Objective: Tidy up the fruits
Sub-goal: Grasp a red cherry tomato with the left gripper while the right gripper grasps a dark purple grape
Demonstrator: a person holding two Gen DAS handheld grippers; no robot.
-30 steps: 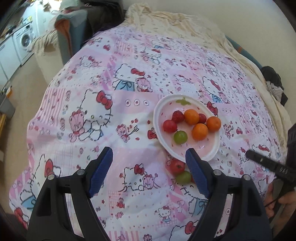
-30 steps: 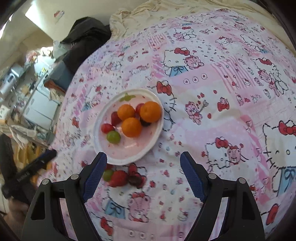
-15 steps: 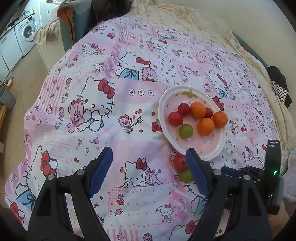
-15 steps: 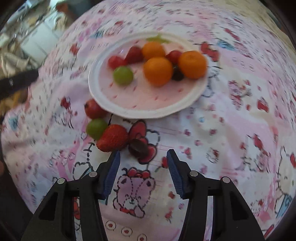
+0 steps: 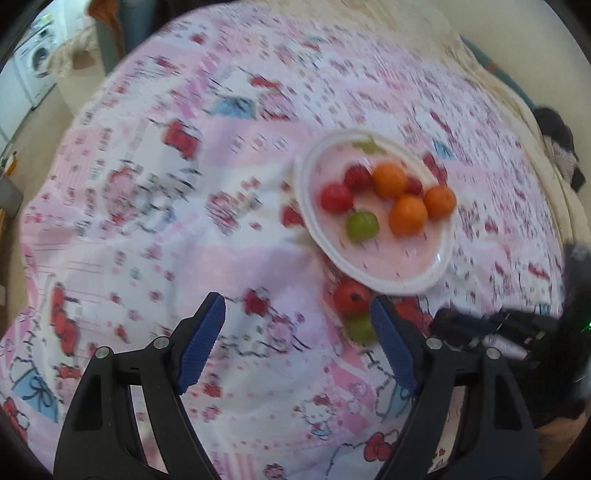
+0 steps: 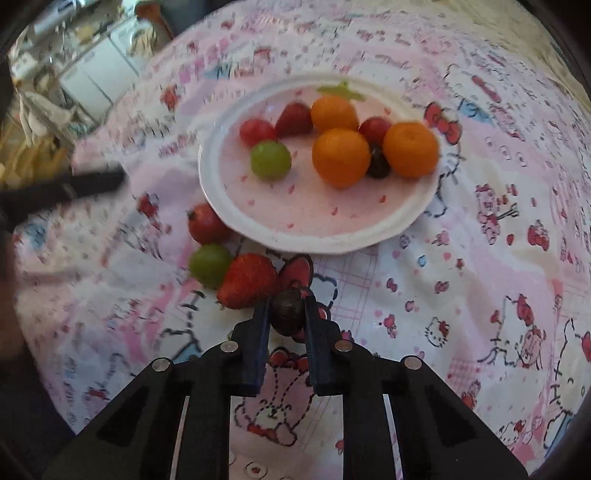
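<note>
Dark, glossy, round grape [image 6: 287, 312] — pinched between right tongs [image 6: 286, 314] — on bedspread [image 6: 424, 295].

A pink and white quilt [image 5: 229, 229] printed with cartoon cats, red bows and hearts covers the bed. Past its far edge lies a cream blanket [image 5: 436, 48], crumpled against a pale wall [image 5: 524, 33]. A dark piece of clothing [image 5: 557, 147] sits at the bed's right edge. At the upper left of the left wrist view stands a white washing machine [image 5: 37, 62], blurred. White cabinets [image 6: 99, 74] and cluttered shelves show at the upper left of the right wrist view.
</note>
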